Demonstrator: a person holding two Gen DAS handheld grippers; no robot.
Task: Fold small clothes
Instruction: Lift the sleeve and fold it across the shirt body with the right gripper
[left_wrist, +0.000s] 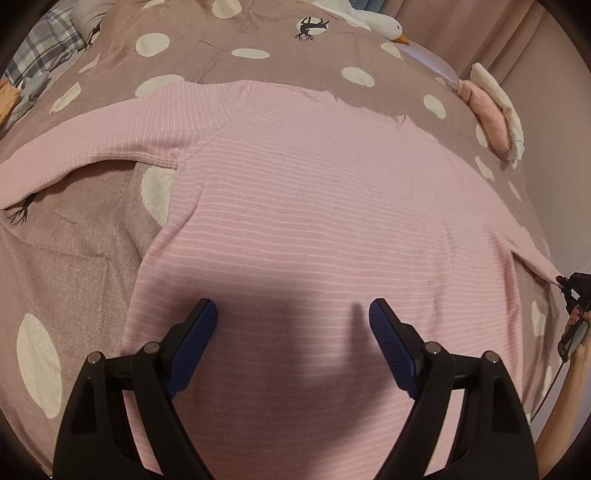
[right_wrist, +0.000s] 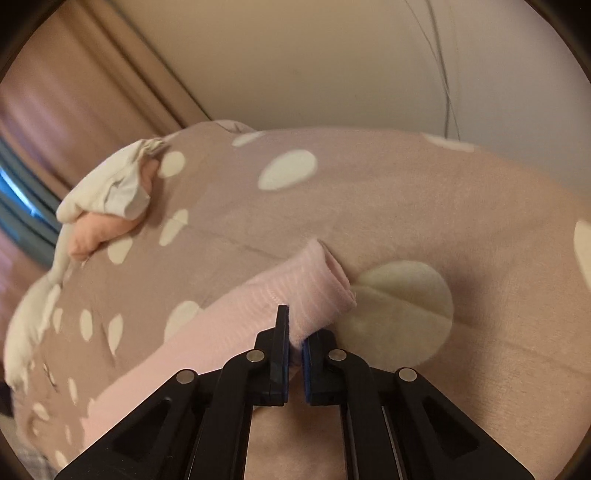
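A pink striped top (left_wrist: 314, 206) is spread flat on the bed (left_wrist: 74, 236), filling the middle of the left wrist view, with 1 sleeve (left_wrist: 92, 140) stretched toward 9 o'clock. The other sleeve's cuff (right_wrist: 325, 280) is pinched in the right claw (right_wrist: 295, 343), whose jaws are pressed together on the fabric just behind the cuff opening; this claw is also seen at the 3 o'clock edge of the left view. The left claw (left_wrist: 291, 332) is held wide apart above the lower body of the top, with nothing between its pads and no contact that can be confirmed.

The top is judged to be light, soft and limp: it will drape and sag from any single point of hold, and the thin knit may slip if only a little is caught. Cuffs, shoulder seams and the hem are judged the best places to be gripped, since the doubled fabric there is thicker.

The bed is covered by a mauve quilt with white dots, soft and yielding. A small heap of pink and white clothes (left_wrist: 491, 114) lies at 2 o'clock, a plush goose (left_wrist: 384, 22) at 1 o'clock, and curtains (right_wrist: 74, 96) hang beyond.
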